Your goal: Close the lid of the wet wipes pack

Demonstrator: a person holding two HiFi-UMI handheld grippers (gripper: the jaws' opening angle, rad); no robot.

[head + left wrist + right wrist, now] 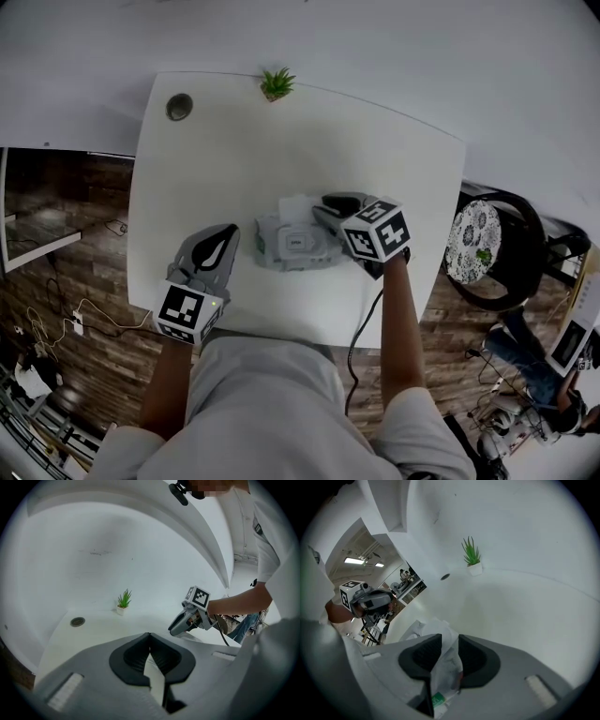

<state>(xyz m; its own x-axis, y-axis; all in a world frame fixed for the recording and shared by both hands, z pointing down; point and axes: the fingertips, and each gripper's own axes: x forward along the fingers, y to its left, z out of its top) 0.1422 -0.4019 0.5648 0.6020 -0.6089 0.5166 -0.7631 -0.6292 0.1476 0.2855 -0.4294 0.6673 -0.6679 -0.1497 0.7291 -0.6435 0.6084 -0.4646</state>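
The wet wipes pack (295, 242) lies in the middle of the white table (225, 150), its rectangular lid on top and a white flap sticking up at its far side. My right gripper (323, 208) reaches down over the pack's far right corner. In the right gripper view its jaws (450, 638) stand slightly apart, and the pack's white film (446, 667) with a green label shows in the gap; I see no clear pinch. My left gripper (228, 232) rests just left of the pack, apart from it. Its jaws (150, 634) meet at the tips with nothing between them.
A small potted plant (277, 84) stands at the table's far edge, and a round cable grommet (179, 107) sits at the far left corner. A chair with a patterned cushion (475, 240) stands right of the table. Wooden floor with cables lies to the left.
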